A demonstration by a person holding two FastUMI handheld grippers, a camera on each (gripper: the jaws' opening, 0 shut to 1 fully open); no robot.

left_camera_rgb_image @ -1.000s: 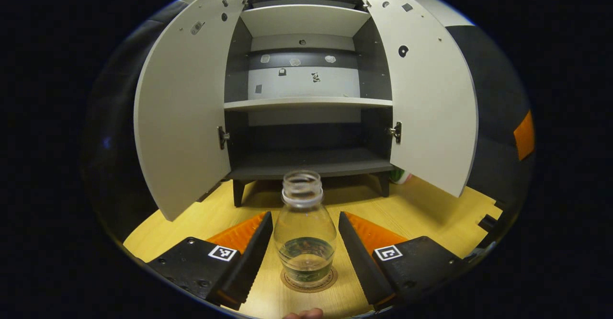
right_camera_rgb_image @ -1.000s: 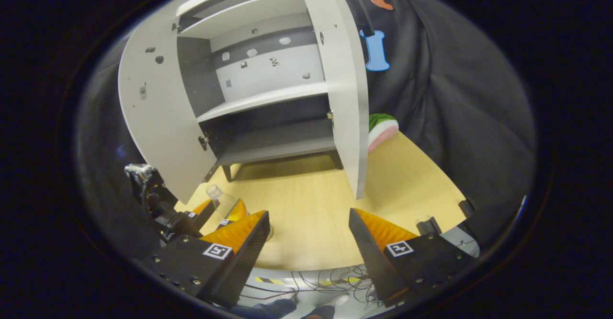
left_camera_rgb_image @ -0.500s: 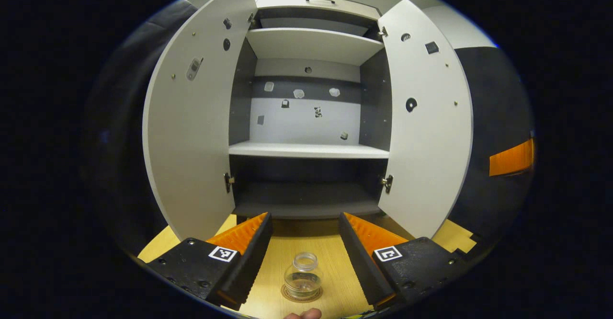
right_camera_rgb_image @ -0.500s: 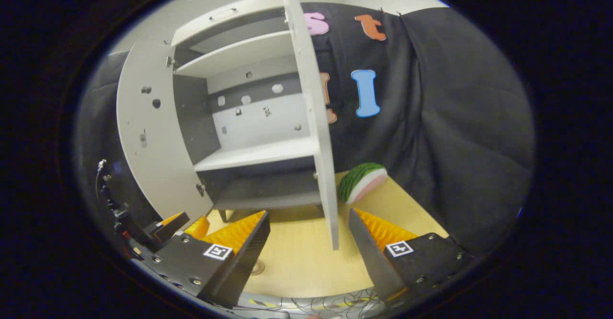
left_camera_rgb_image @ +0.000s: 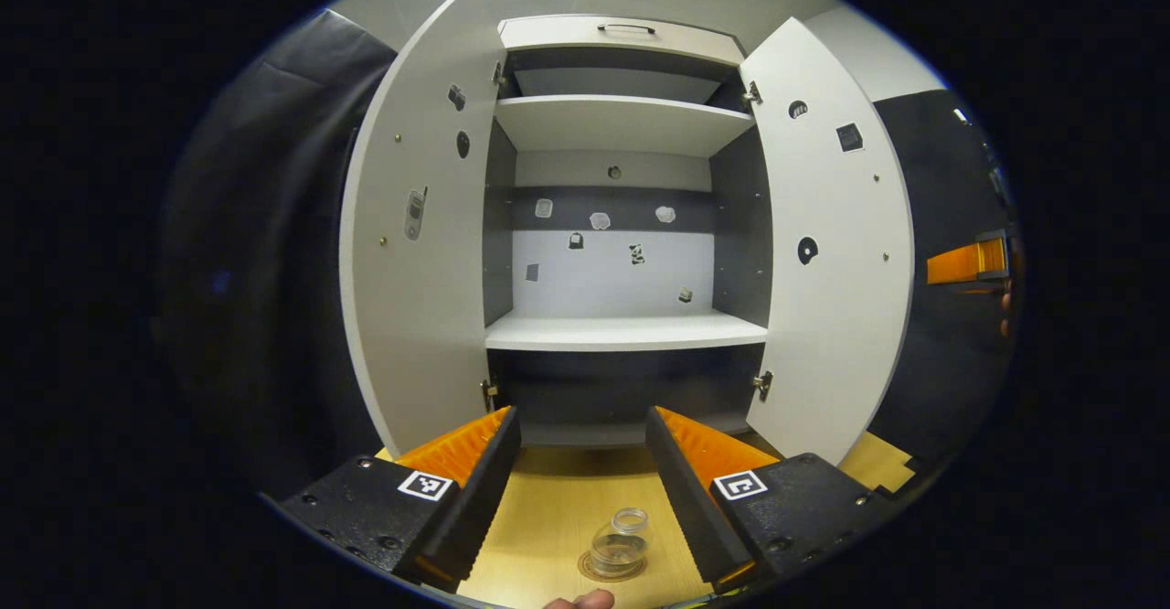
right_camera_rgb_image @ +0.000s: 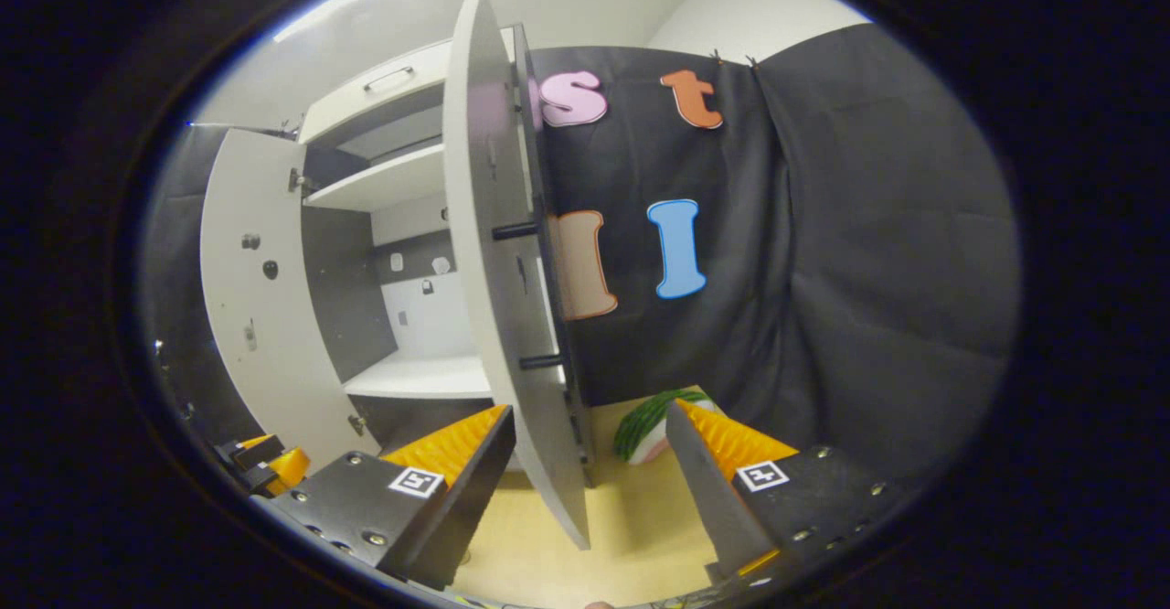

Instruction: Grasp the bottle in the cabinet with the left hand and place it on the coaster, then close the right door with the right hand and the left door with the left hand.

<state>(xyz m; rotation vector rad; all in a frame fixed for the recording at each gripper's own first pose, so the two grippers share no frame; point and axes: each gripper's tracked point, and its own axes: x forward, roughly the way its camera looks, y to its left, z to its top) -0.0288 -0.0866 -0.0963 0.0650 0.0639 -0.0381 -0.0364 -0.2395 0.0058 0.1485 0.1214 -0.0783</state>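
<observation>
Two tools, both spread wide and gripping nothing. Left tool [left_camera_rgb_image: 583, 463] hangs above the wooden surface [left_camera_rgb_image: 548, 518]; low in the left gripper view, between its fingers, the clear capless bottle [left_camera_rgb_image: 620, 543] stands upright on the round coaster [left_camera_rgb_image: 590, 569], apart from both fingers. A fingertip [left_camera_rgb_image: 578, 601] pokes in at the bottom edge of that view. Beyond, the cabinet [left_camera_rgb_image: 622, 37] has both doors open: left door [left_camera_rgb_image: 416, 298], right door [left_camera_rgb_image: 836, 298], white shelf [left_camera_rgb_image: 626, 330] with nothing on it. In the right gripper view, right tool [right_camera_rgb_image: 590, 449] faces the right door's free edge, which sits between its fingers but not touched; black bar handle [right_camera_rgb_image: 539, 293] on the outer face. Watermelon slice [right_camera_rgb_image: 644, 422] on the surface behind the door. Left tool also at far left of that view.
</observation>
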